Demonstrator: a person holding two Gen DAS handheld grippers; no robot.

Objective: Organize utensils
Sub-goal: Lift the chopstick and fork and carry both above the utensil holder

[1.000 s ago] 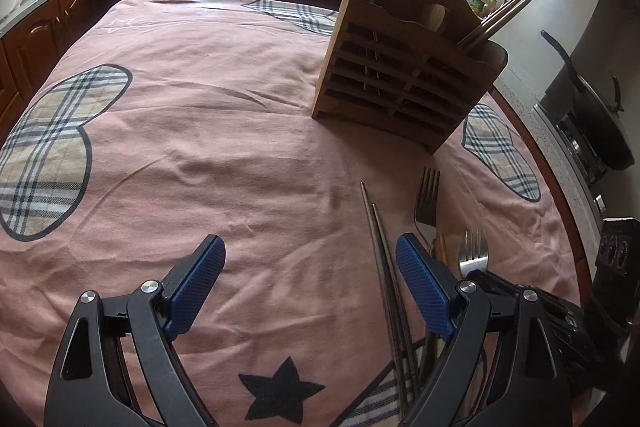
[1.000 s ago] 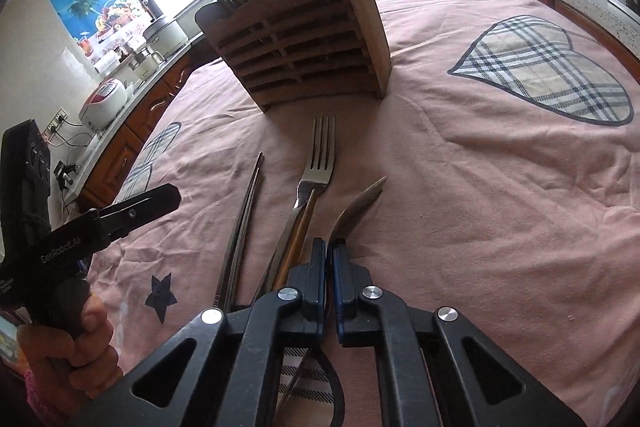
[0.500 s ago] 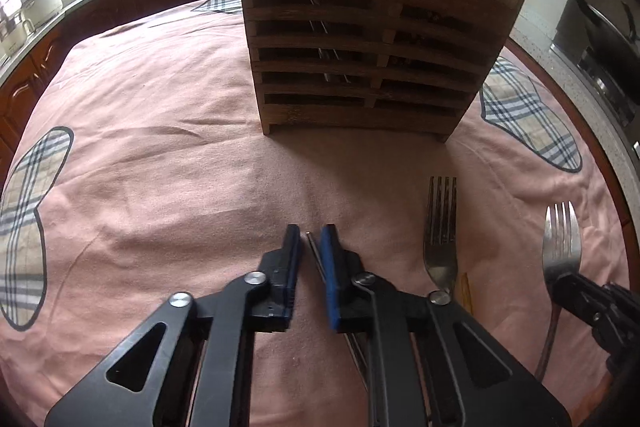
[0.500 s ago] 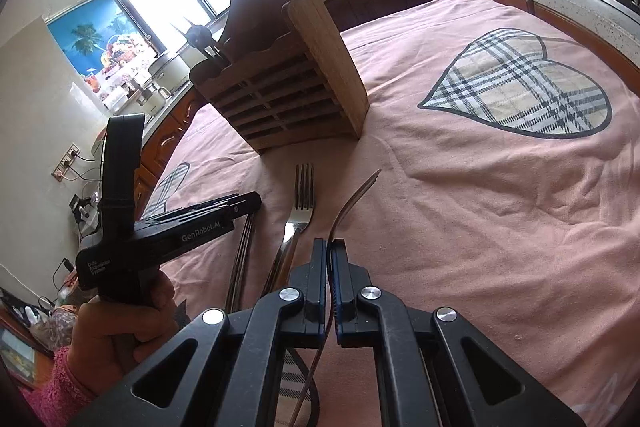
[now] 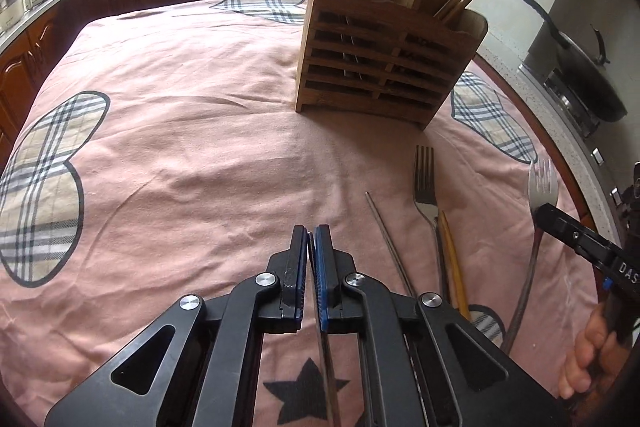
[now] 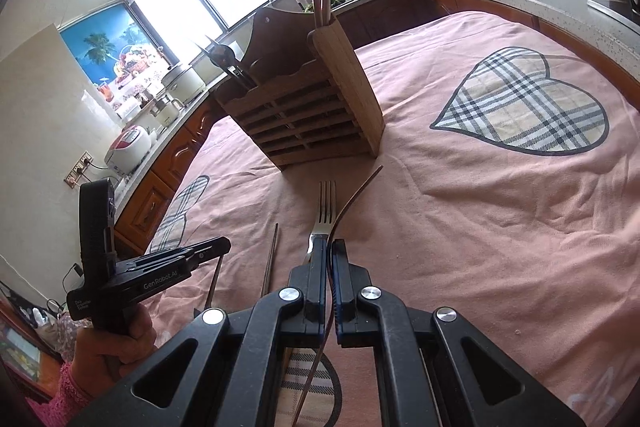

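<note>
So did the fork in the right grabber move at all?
Yes. The held fork sat right beside the fork lying on the cloth before. Now it is well off to that fork's right, with the right gripper shut on it.

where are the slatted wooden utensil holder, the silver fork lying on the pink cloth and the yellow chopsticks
slatted wooden utensil holder (image 5: 384,67), left wrist view, front slats
silver fork lying on the pink cloth (image 5: 425,183), left wrist view, base of its tines
yellow chopsticks (image 5: 452,255), left wrist view, mid shaft
</note>
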